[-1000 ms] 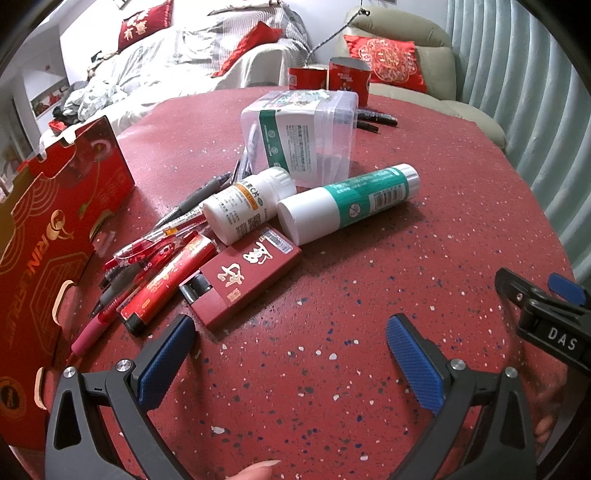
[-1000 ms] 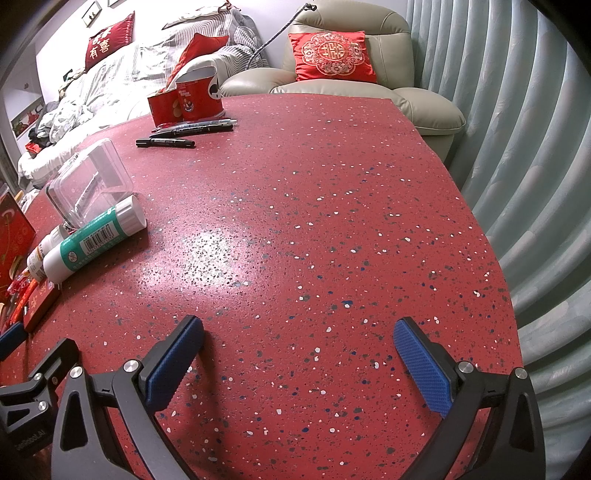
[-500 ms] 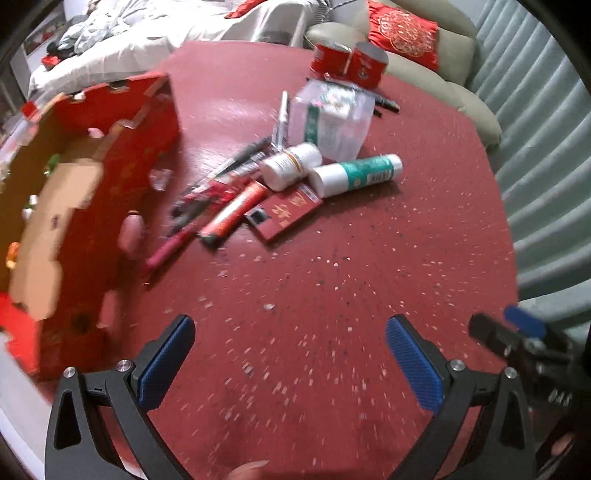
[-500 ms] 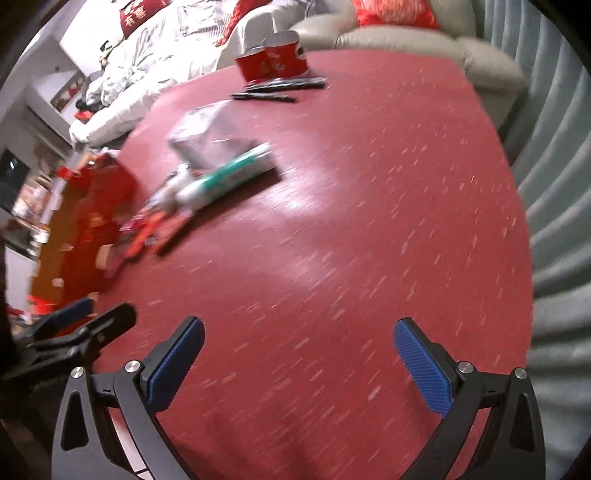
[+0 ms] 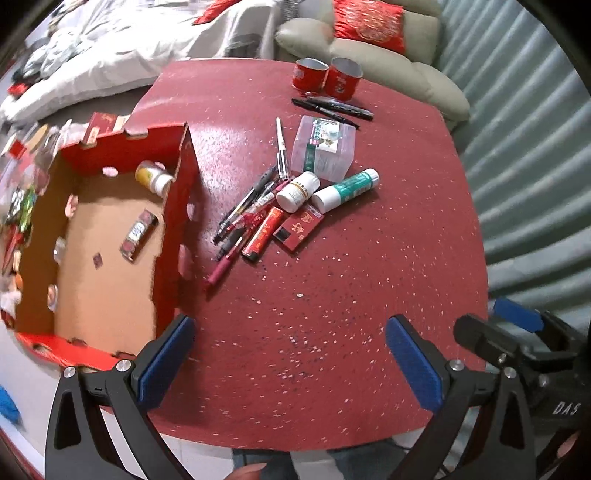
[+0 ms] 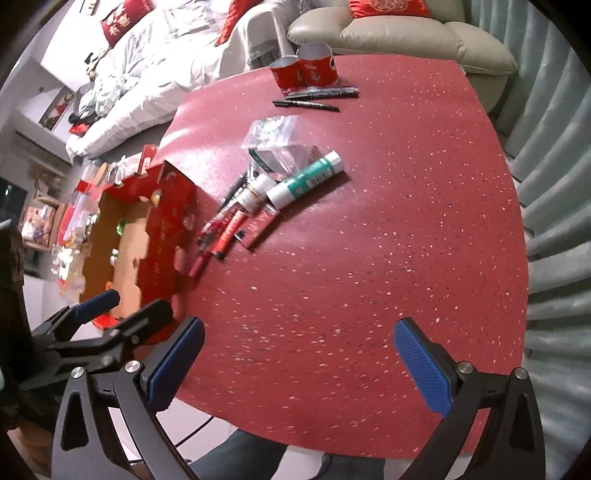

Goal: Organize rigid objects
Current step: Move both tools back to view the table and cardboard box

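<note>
On the red speckled table (image 5: 332, 288) lies a heap: a clear plastic box (image 5: 324, 149), a white pill bottle (image 5: 297, 191), a green-and-white tube (image 5: 347, 189), a flat red box (image 5: 300, 229), a red lighter (image 5: 263, 233) and several pens (image 5: 245, 206). To its left stands an open red cardboard box (image 5: 110, 236) holding a bottle (image 5: 153, 178) and a small red pack (image 5: 138, 236). My left gripper (image 5: 290, 363) hangs open high above the near table edge, holding nothing. My right gripper (image 6: 297, 363) is open and empty too, with the same heap (image 6: 266, 192) far ahead.
Two red cans (image 5: 327, 77) and black markers (image 5: 332, 107) sit at the table's far edge. Beyond are a sofa with a red cushion (image 5: 373, 22) and a bed (image 5: 110, 48). A grey curtain (image 5: 524, 155) runs along the right. Clutter lies left of the cardboard box.
Both grippers have risen and pulled back from the table, so the heap looks smaller and the cardboard box's inside has come into view. Both stayed open.
</note>
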A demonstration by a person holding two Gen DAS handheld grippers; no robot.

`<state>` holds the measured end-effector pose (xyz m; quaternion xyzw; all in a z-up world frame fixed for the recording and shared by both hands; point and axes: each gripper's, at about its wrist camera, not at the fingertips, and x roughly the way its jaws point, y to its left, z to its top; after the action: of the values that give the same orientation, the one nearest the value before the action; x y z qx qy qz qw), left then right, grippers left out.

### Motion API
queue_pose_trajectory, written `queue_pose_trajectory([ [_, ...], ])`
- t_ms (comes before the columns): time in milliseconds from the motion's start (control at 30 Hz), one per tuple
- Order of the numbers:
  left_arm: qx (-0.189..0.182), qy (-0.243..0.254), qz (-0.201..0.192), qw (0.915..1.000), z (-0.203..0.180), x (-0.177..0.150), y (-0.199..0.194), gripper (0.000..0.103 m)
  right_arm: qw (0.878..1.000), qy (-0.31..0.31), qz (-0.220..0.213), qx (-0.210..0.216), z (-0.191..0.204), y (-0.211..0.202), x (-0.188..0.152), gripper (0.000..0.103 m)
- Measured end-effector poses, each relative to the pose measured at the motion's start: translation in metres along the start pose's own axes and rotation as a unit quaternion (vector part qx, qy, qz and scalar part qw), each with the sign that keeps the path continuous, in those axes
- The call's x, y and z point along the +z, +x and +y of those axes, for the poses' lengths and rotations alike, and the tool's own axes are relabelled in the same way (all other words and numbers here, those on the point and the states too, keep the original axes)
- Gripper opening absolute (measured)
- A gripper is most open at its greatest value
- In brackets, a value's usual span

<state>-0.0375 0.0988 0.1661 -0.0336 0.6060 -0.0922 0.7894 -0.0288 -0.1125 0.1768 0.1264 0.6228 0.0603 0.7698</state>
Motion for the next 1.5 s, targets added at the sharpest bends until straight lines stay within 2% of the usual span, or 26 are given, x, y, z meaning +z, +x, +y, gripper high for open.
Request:
queue_pose_trajectory([
  [100,-0.019,0.008,0.003,0.9998,0.011,0.006,-0.009,0.103,1.0,0.021,-0.003,0.001,0.012,-0.006,0.004,0.103],
  [267,-0.038,0.017,0.005,0.9991,0.026,0.018,-0.012,0.103,0.999,0.03,-0.015,-0.022,0.034,-0.01,0.011,0.103],
  [400,-0.037,0.023,-0.007,0.999,0.032,0.027,-0.017,0.103,0.999,0.023,-0.023,-0.033,0.051,-0.015,0.017,0.103],
  [600,-0.024,0.015,0.009,0.9995,0.034,0.033,-0.016,0.103,0.999,0.016,-0.022,-0.039,0.059,-0.017,0.025,0.103],
  [1000,-0.01,-0.012,0.025,0.9996,0.019,0.043,-0.002,0.103,1.0,-0.007,-0.005,-0.024,0.04,-0.012,0.047,0.103],
  [1500,0.004,-0.004,0.067,0.9977,0.011,0.067,0.045,0.103,0.995,0.087,0.047,-0.019,-0.009,0.023,0.065,0.103],
])
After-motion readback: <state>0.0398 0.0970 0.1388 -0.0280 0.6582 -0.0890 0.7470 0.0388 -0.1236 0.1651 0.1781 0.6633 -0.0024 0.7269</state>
